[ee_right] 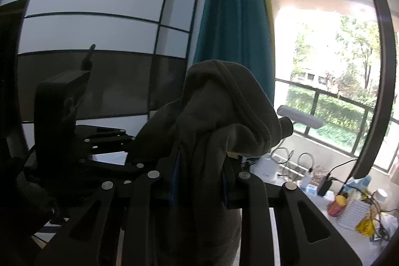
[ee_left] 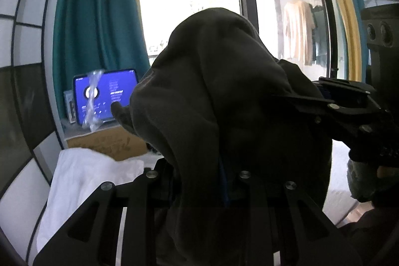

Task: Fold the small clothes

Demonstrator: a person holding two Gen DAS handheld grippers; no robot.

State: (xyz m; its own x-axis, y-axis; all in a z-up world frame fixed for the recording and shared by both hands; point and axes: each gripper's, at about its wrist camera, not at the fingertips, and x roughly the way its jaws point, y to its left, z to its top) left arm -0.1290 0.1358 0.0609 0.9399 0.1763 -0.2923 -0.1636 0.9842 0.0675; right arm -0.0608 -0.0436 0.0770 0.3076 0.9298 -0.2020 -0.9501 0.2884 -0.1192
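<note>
A dark grey garment is held up in the air between both grippers and bulges over their jaws. In the left wrist view my left gripper is shut on its bunched lower edge, the fingertips buried in cloth. The right gripper comes in from the right and pinches the same cloth. In the right wrist view the right gripper is shut on the dark grey garment, whose ribbed hem folds over to the right. The left gripper shows at the left, holding the other end.
A teal curtain hangs beside a bright window. Below it a lit tablet stands on a cardboard box, with white bedding in front. A cluttered desk with bottles and cables lies at the right.
</note>
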